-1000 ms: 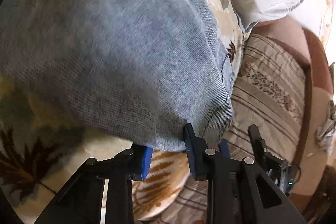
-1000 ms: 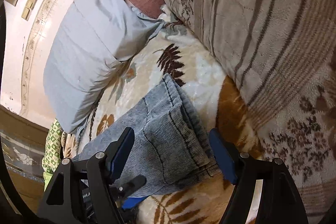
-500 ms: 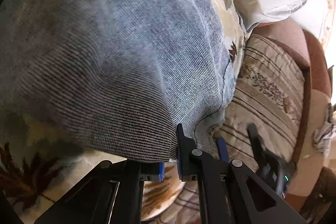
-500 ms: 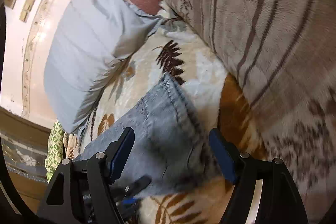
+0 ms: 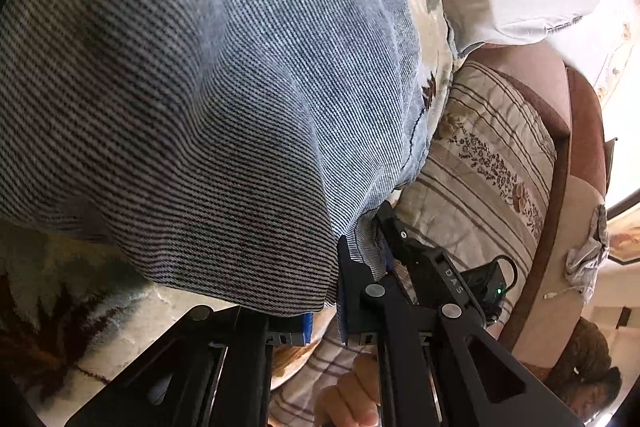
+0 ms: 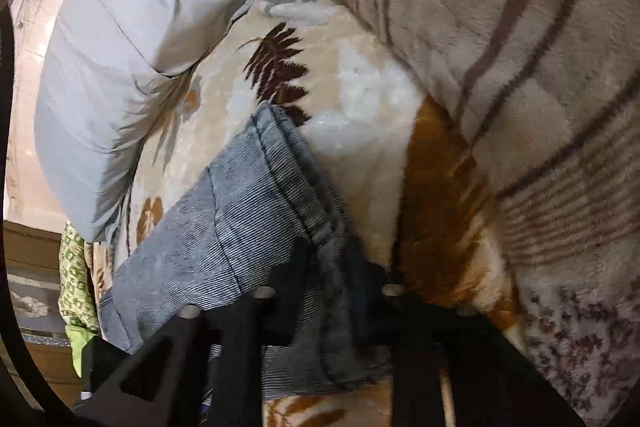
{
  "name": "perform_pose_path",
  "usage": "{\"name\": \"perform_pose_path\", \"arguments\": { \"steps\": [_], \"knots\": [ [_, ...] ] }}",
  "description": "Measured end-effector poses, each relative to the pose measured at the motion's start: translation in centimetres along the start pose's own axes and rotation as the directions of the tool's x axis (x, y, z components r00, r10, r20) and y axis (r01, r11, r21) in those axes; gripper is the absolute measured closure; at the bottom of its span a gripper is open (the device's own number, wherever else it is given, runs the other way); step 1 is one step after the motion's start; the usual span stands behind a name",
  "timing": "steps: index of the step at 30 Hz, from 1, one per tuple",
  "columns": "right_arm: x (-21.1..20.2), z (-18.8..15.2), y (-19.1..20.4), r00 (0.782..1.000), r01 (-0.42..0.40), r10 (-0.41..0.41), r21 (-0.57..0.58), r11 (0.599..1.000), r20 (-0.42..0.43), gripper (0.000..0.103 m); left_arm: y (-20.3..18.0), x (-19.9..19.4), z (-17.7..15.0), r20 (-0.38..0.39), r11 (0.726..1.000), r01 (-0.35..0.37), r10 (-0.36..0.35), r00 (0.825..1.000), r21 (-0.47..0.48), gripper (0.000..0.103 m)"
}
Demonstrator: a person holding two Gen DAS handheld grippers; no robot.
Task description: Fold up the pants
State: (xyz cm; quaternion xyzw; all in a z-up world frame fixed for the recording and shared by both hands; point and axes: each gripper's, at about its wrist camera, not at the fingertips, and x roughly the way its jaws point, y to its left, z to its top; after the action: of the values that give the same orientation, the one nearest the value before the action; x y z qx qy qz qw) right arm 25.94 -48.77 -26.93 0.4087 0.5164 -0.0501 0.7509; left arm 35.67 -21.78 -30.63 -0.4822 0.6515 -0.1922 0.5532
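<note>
Blue-grey denim pants [image 5: 200, 87] lie on a leaf-patterned blanket [image 6: 360, 99] and fill most of the left wrist view. My left gripper [image 5: 324, 307] is shut on the near edge of the denim, which drapes over its fingers. Just to its right, my right gripper's black frame [image 5: 444, 271] bites the same end of the fabric. In the right wrist view the pants [image 6: 224, 227] show a stitched hem, and my right gripper [image 6: 332, 275] is closing, with that bunched hem pinched between its blurred fingers.
A pale grey pillow [image 6: 112, 87] lies beyond the pants. A beige striped blanket [image 6: 500, 47] rises along the right. The brown sofa arm [image 5: 560, 147] runs behind it. A green patterned cloth [image 6: 74, 267] sits at the far left. A person's hand [image 5: 352, 399] shows below the left gripper.
The left jaws went from partly open to shut on the denim edge. The right gripper sank toward the hem, and its wide-open jaws came together on it.
</note>
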Motion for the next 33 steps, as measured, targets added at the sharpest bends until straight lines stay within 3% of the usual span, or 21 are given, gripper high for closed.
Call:
{"name": "perform_pose_path", "arguments": {
  "steps": [5, 8, 9, 10, 13, 14, 16, 19, 23, 26, 31, 33],
  "knots": [
    [-2.2, -0.3, 0.7, 0.997, -0.047, 0.050, -0.055, 0.997, 0.056, 0.091, -0.2, -0.9, -0.5, -0.008, 0.999, -0.012, 0.013, 1.000, 0.047, 0.096],
    [-2.0, -0.5, 0.6, 0.998, -0.035, 0.038, -0.062, 0.997, 0.056, 0.080, 0.2, -0.9, -0.4, -0.030, 1.000, -0.008, 0.009, 1.000, 0.029, 0.096],
    [-1.2, -0.5, 0.0, 0.999, -0.026, 0.026, -0.036, 0.999, 0.024, 0.063, 0.5, -1.0, -0.3, -0.038, 1.000, 0.006, -0.005, 0.999, 0.013, 0.096],
    [-0.5, -0.5, -0.6, 0.999, -0.042, 0.042, -0.008, 0.999, -0.011, 0.055, 0.8, -1.0, -0.1, -0.046, 1.000, 0.024, -0.024, 0.999, -0.007, 0.096],
    [-0.2, -0.6, -0.9, 0.996, -0.084, 0.084, 0.005, 0.996, -0.023, 0.054, 0.8, -1.1, 0.6, -0.059, 0.998, 0.053, -0.054, 0.997, -0.030, 0.096],
    [-0.1, -0.6, -0.8, 0.997, -0.077, 0.077, 0.003, 0.997, -0.021, 0.056, 0.7, -1.0, 0.7, -0.057, 0.999, 0.046, -0.047, 0.997, -0.018, 0.096],
    [0.1, -0.7, -0.2, 1.000, -0.017, 0.017, -0.022, 1.000, -0.014, 0.088, 0.3, -0.9, 0.7, -0.050, 1.000, 0.017, -0.016, 0.999, 0.012, 0.096],
    [-0.6, -0.9, 0.7, 1.000, 0.017, -0.017, -0.063, 0.998, 0.011, 0.092, 0.0, -0.5, 0.5, -0.043, 0.998, -0.027, 0.029, 0.999, 0.053, 0.095],
    [-4.2, -1.1, 2.0, 0.994, -0.032, 0.044, -0.123, 0.992, 0.096, 0.093, -1.0, 0.2, -0.1, -0.042, 0.989, -0.089, 0.094, 0.995, 0.119, 0.092],
    [-6.4, -1.9, 4.2, 0.986, -0.053, 0.082, -0.196, 0.979, 0.144, 0.093, -2.0, 0.2, -0.6, -0.044, 0.974, -0.145, 0.155, 0.987, 0.176, 0.077],
    [-7.9, -3.0, 7.7, 0.976, -0.062, 0.118, -0.291, 0.955, 0.181, 0.093, -3.6, -4.4, -3.1, -0.069, 0.939, -0.104, 0.133, 0.989, 0.327, 0.069],
    [-8.5, -3.6, 8.8, 0.971, -0.080, 0.146, -0.321, 0.944, 0.188, 0.093, -3.9, -7.6, -3.8, -0.032, 0.910, -0.116, 0.140, 0.990, 0.397, 0.069]
  ]
}}
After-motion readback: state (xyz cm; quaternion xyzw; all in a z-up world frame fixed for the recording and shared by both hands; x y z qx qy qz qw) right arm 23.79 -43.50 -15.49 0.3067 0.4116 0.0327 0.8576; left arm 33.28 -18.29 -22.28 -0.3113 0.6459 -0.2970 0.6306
